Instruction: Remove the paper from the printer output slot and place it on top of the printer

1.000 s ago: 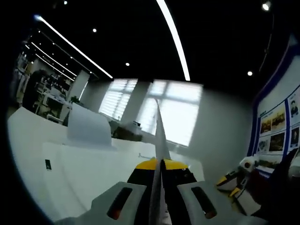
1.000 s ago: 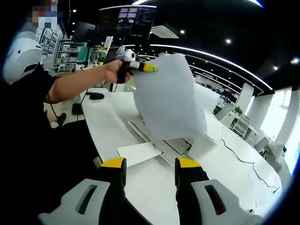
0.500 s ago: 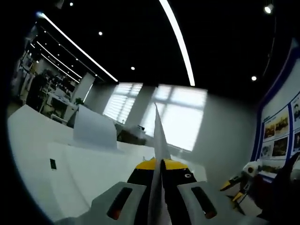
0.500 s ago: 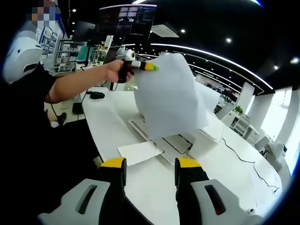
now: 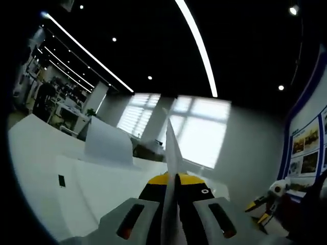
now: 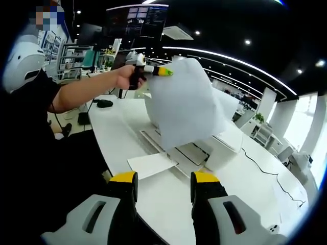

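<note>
One sheet of paper (image 6: 183,104) pinched in your left gripper (image 6: 162,72) fingers, frame centre. Right gripper (image 6: 163,185) gapes empty. Lower it flat onto the printer (image 6: 225,149).

A long white table (image 6: 153,204) curves away from near left to far right. On it sits a white printer (image 6: 219,148), its flat output tray (image 6: 150,166) reaching toward the near side. Far left on the tabletop lies a small dark object (image 6: 106,104), too small to identify. A thin dark cable (image 6: 260,166) trails across the surface to the right of the printer.
</note>
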